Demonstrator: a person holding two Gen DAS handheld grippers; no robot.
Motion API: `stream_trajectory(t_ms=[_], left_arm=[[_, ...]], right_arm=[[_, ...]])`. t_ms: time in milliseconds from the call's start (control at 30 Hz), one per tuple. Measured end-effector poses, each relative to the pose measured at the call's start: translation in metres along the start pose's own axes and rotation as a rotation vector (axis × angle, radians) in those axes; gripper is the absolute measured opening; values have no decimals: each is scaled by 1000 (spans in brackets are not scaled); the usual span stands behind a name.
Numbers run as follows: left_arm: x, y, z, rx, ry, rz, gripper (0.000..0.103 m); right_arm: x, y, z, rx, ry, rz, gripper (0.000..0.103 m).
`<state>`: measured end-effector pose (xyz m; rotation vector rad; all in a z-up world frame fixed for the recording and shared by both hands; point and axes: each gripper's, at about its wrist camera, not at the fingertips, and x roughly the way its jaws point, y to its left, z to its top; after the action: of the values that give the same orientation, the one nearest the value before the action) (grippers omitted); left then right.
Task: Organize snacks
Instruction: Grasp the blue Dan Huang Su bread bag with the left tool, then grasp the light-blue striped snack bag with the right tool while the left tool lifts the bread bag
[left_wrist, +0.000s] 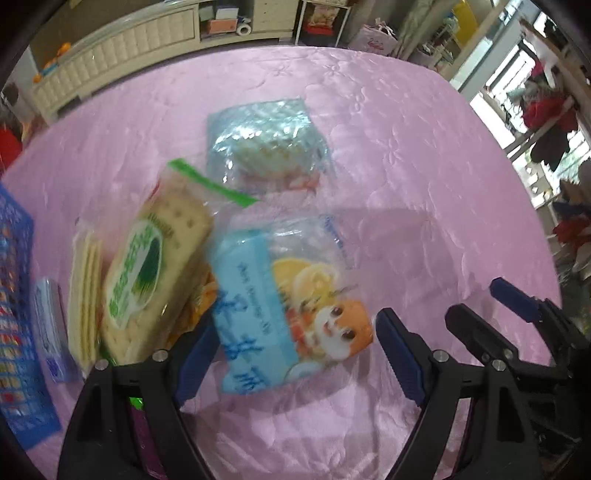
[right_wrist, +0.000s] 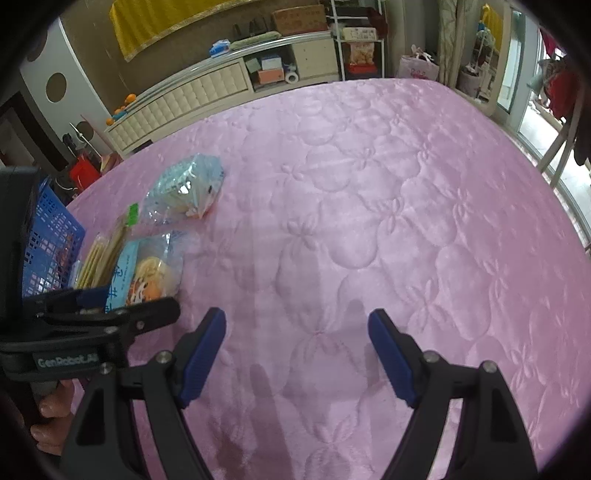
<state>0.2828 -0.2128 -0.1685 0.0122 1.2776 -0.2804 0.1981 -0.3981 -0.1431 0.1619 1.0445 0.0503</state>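
Both my grippers, left gripper (left_wrist: 295, 354) and right gripper (right_wrist: 297, 354), gape empty over pink quilt (right_wrist: 369, 184); blue basket (left_wrist: 14, 295) flanks cracker packets (left_wrist: 155, 273), cabinet (right_wrist: 192, 96) behind.

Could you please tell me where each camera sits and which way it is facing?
Left wrist: on the left gripper, tilted down at a light-blue cartoon-print snack bag between its open jaws; right gripper at the right edge.
Right wrist: on the right gripper, facing bare quilted pink cover; left gripper and fingers show at left.
Shared: snack pile, blue plastic mesh basket.
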Motion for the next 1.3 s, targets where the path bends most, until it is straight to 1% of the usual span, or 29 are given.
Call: stream_trajectory(t_ms=[67, 267, 300, 333, 367, 400, 467, 600, 667, 767, 900, 967, 1100, 1300], left_arm=[[5, -6, 4, 17, 7, 37, 82], [15, -17, 17, 19, 13, 72, 82], [16, -19, 17, 20, 6, 75, 80], [15, -20, 17, 23, -9, 82, 67], [14, -23, 18, 26, -33, 96, 64], [12, -25, 19, 33, -45, 89, 63], [10, -28, 16, 44, -34, 54, 63], [3, -36, 2, 96, -55, 71, 63], [-3, -35, -4, 103, -66, 73, 63], [-17, -27, -10, 94, -83, 54, 63], [-46, -12, -9, 109, -141, 44, 63], [-64, -3, -12, 117, -179, 58, 63], [-88, 21, -14, 112, -226, 94, 63], [-100, 50, -5, 52, -258, 125, 63]], right_arm=[[-1, -1, 1, 8, -4, 6, 83], [3, -10, 0, 41, 22, -2, 83], [4, -12, 0, 48, 26, -2, 83], [5, -13, 0, 54, 28, -5, 83], [6, -13, 0, 59, 31, -12, 83], [8, -13, 0, 61, 36, -17, 83], [9, -12, 1, 59, 38, -23, 83], [12, -10, -1, 54, 44, -46, 83], [13, -9, -4, 52, 52, -64, 83], [8, -6, -9, 52, 61, -53, 83], [-3, 0, -11, 74, 64, -58, 83], [-12, 8, -7, 67, 51, -66, 83], [-26, 25, 7, 37, 17, -73, 83], [-22, 56, 31, -28, 16, -63, 83]])
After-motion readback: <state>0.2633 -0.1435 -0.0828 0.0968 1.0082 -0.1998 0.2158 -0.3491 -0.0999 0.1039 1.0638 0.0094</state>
